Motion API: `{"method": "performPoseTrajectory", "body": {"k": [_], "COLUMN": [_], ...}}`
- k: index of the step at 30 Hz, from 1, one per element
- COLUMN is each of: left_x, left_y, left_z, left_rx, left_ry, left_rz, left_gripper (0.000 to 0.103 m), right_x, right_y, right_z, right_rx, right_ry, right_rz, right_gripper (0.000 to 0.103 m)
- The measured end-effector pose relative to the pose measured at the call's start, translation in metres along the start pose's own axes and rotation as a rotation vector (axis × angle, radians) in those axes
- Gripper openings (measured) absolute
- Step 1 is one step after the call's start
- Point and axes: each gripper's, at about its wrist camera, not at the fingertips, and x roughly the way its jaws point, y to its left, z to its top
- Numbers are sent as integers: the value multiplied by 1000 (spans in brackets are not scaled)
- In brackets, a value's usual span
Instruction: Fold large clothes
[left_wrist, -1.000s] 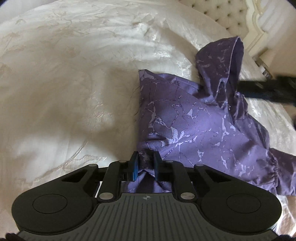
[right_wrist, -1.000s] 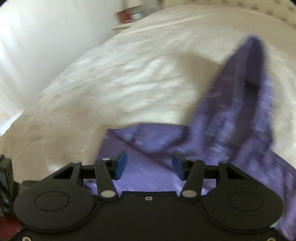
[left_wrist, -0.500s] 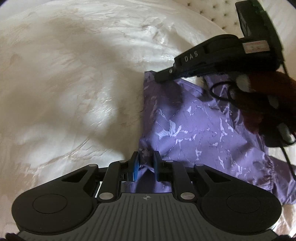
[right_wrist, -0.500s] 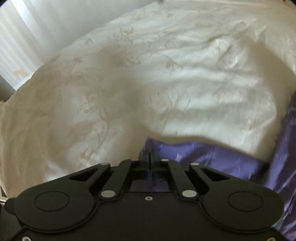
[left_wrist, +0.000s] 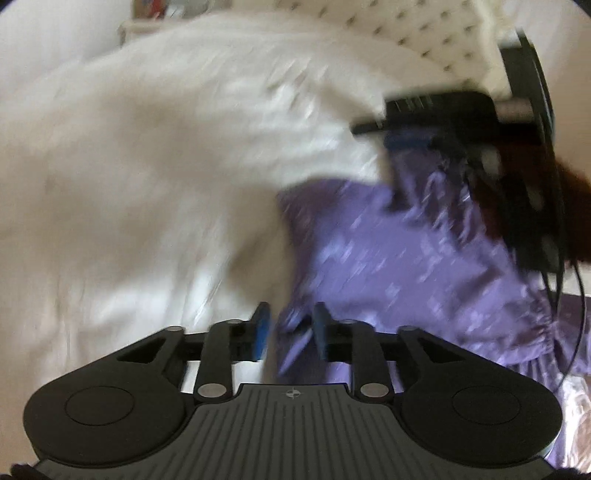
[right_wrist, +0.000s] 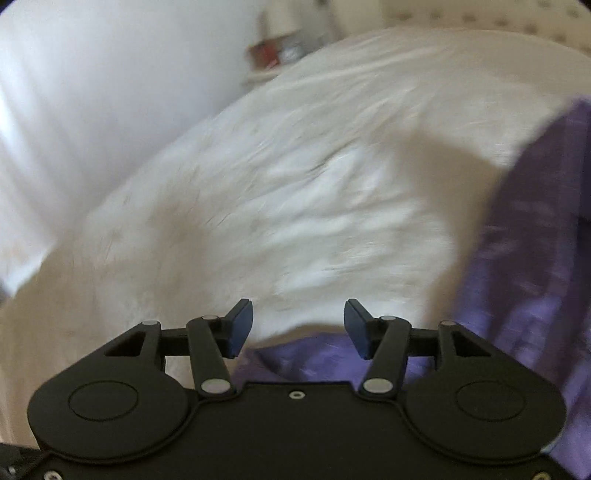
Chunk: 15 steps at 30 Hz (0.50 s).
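A purple garment with a pale marbled print (left_wrist: 399, 258) lies on the white bedspread (left_wrist: 147, 184). My left gripper (left_wrist: 290, 328) has its jaws parted, with a fold of the garment's near edge between the blue pads; I cannot tell if they touch it. My right gripper (right_wrist: 298, 326) is open and empty above the garment's edge (right_wrist: 314, 354); more purple cloth (right_wrist: 535, 258) rises at the right. The right gripper also shows in the left wrist view (left_wrist: 443, 122), above the garment's far part. Both views are motion-blurred.
The tufted cream headboard (left_wrist: 424, 33) is at the far end of the bed. A bedside stand with small items (right_wrist: 273, 55) is beyond the bed, next to a white curtain (right_wrist: 92, 92).
My right gripper, shut on the garment's edge half a second ago, has opened and pulled back. My left gripper's jaws have widened around the fold. Both views have swung.
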Motion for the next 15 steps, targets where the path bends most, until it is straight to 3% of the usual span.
{"method": "performPoseTrajectory", "body": {"k": [3,6,9,12,15], "left_x": [4,24,53,84,113], "left_y": [-23,-48,-66,-66,-43], "left_z": [20,37,45,43,34], "left_rx": [69,112,166,187,152], "left_ry": [-37,-38,-23,7,95], "left_rz": [-58,-124,-142,-102,-4], "left_gripper": [42,44,45,45,45], "right_x": [-39,-70,-95,-111,-124], "right_y": [-31,-58,-79,-86,-87], "right_z": [-23,-53,-84,-111,-132], "right_rx": [101,184,239,242,253], "right_ry": [-29,-23,11,58,91], "right_rz": [-88,-190,-277,-333,-356], "right_gripper": [61,61,61,61,61]}}
